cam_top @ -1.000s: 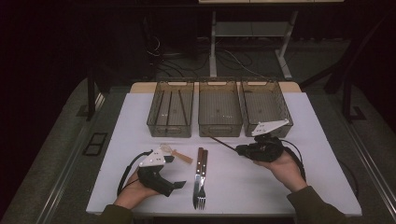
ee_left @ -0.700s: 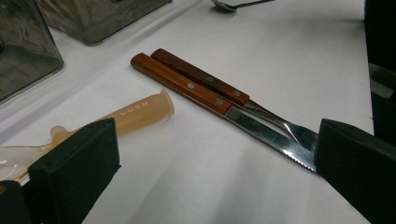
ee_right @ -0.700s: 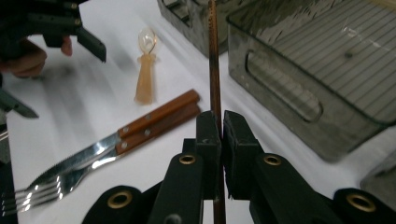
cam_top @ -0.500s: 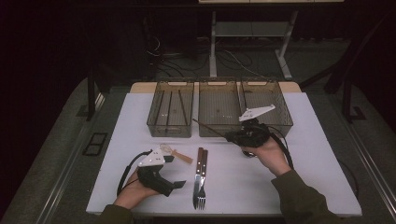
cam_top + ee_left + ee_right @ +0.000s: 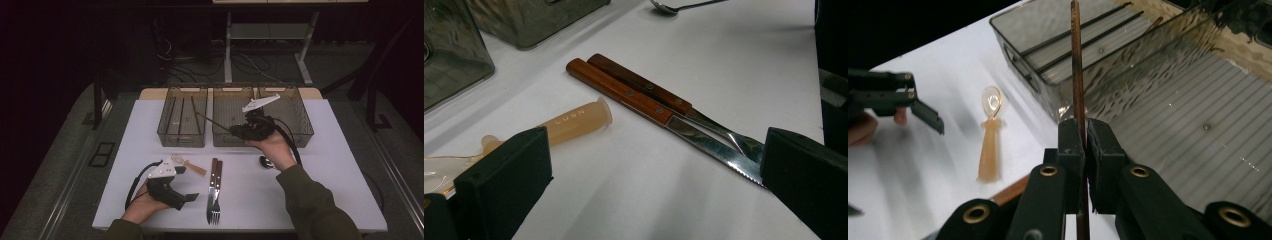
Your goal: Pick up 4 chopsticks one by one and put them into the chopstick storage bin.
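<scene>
The right gripper [image 5: 235, 131] is clenched on a thin dark chopstick [image 5: 1077, 70], pinched between its pads near one end. The chopstick runs out past the jaws and up to the left, and its far tip hangs above the left bin [image 5: 182, 131], which already has other dark sticks lying in it. The gripper body itself is over the front wall of the middle bin [image 5: 227, 140]. The left gripper [image 5: 649, 195] rests released on the table [image 5: 320, 195], well in front of the left bin, its jaws apart with nothing pressed between them; a wooden-handled knife [image 5: 644, 102] and fork [image 5: 659, 92] lie side by side just beyond it, a translucent spoon [image 5: 569, 120] beside them.
</scene>
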`<state>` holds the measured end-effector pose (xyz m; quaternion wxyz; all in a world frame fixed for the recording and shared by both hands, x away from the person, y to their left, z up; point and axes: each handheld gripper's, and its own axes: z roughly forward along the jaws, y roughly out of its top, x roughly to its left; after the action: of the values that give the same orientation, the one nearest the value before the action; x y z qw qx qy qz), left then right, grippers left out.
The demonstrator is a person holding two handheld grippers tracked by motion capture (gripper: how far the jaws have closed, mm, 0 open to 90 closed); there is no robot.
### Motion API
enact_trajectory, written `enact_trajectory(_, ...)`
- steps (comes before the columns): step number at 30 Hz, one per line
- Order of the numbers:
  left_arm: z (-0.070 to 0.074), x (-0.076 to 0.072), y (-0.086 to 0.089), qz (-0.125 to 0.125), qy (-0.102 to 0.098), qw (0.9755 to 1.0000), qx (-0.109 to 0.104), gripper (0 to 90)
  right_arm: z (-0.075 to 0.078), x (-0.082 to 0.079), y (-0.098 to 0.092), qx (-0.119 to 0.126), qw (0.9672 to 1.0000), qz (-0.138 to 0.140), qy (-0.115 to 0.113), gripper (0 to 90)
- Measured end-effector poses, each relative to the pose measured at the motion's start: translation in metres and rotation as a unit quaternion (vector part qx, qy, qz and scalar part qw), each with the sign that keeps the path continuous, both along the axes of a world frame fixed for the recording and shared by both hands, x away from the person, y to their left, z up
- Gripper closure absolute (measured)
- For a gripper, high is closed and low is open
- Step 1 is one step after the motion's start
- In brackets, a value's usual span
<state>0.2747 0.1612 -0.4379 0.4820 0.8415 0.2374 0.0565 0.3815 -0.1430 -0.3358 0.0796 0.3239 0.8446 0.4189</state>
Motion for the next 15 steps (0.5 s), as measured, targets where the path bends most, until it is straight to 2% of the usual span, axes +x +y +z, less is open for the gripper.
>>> enact_trajectory(8,0.001,0.001,0.001,-0.001,0.002,1.0000,0.003,0.0,0.009,0.017,0.023,-0.007,0.9999,-0.010,-0.001,85.5)
enact_trajectory(15,0.000,0.001,0.000,-0.002,0.000,1.0000,0.006,0.0,0.008,0.036,0.047,-0.013,0.9998,-0.018,0.001,85.5)
